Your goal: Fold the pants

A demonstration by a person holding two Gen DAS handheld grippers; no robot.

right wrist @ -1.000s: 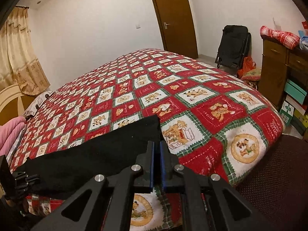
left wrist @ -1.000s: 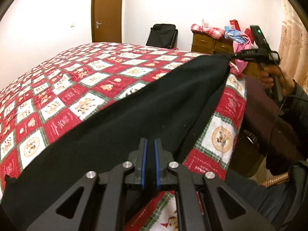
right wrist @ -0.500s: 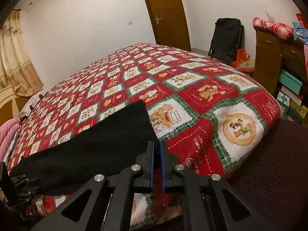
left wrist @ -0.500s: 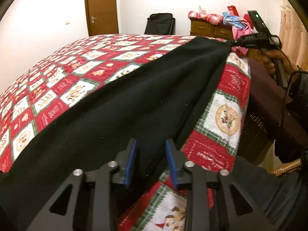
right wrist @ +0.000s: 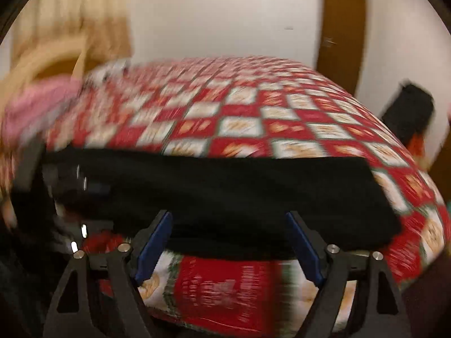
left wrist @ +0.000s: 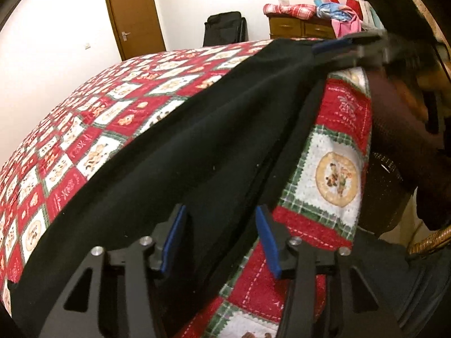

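Black pants (left wrist: 197, 140) lie folded lengthwise along the near edge of a bed with a red and white patchwork quilt (left wrist: 98, 118). My left gripper (left wrist: 220, 239) is open, its blue pads either side of the pants' near end. My right gripper (right wrist: 228, 245) is open just in front of the pants (right wrist: 225, 186), which lie as a long band across the bed edge. In the left wrist view the right gripper (left wrist: 346, 48) sits at the pants' far end. The right wrist view is blurred by motion.
A brown door (left wrist: 135, 14), a black bag (left wrist: 225, 31) and a wooden dresser (left wrist: 298, 28) piled with clothes stand beyond the bed. A dark wicker basket (left wrist: 386, 186) is by the bed corner. Pink cloth (right wrist: 33, 104) lies at the headboard end.
Both grippers opened and let go of the pants. The right gripper swung left to face the pants' long side. The pants settled flat on the bed edge.
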